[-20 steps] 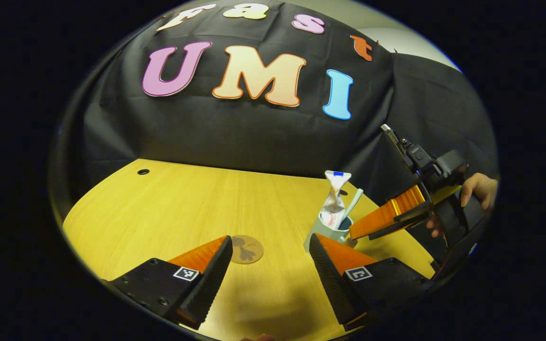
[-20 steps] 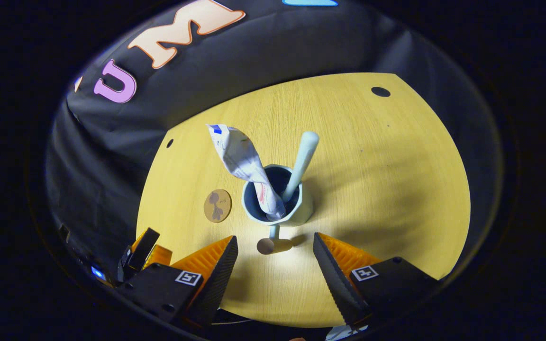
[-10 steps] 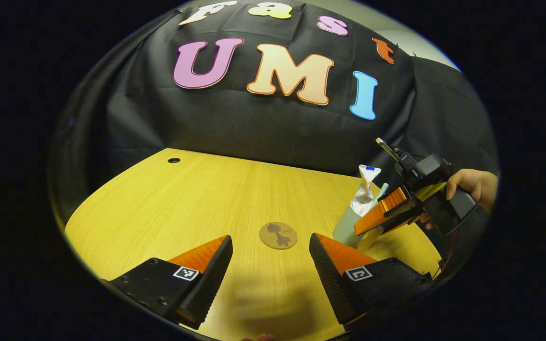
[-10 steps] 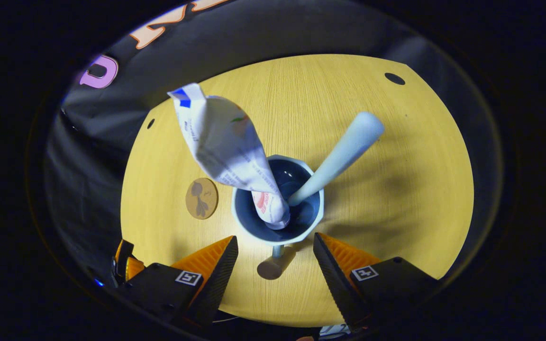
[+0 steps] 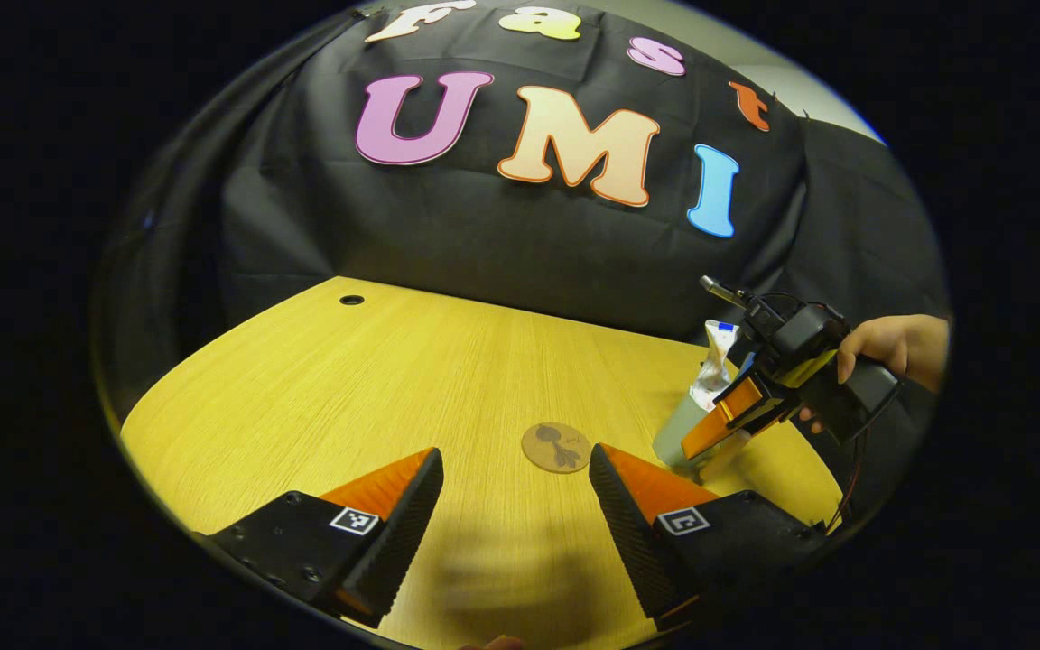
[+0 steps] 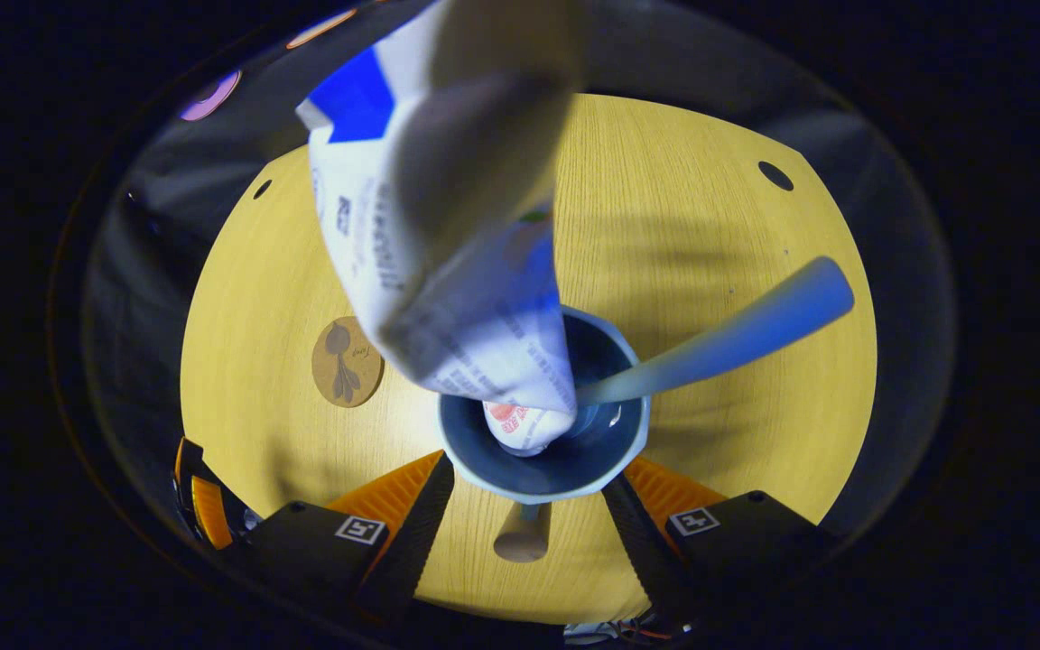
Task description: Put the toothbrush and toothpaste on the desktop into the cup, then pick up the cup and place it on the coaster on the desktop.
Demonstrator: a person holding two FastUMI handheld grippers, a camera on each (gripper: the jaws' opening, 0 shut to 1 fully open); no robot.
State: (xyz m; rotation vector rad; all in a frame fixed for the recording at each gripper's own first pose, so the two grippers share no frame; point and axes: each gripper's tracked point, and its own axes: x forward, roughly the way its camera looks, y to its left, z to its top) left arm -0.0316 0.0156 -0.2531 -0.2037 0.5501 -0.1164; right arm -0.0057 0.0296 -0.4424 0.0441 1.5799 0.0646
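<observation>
Cup [image 6: 545,469] stands on the desk [image 6: 719,226], just right of the coaster [image 6: 347,361] — not on it. Toothpaste [image 6: 448,235] and toothbrush [image 6: 728,329] lean inside. Right gripper [image 6: 529,506] spread wide, fingers flanking the cup's handle [image 6: 523,540], gripping nothing. Left gripper [image 5: 515,506] wide apart and empty, low over the desk — coaster just ahead of it.

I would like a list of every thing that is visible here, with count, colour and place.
cup: one, pale outside, dark blue inside, on the table between the right gripper's jaws
toothpaste: one, white with blue, standing in the cup
toothbrush: one, pale blue, leaning in the cup
coaster: one, brown, beside the cup
table: one, yellow wood
left gripper: open, above the table
right gripper: open, around the cup's handle
hand: one, holding the right gripper
</observation>
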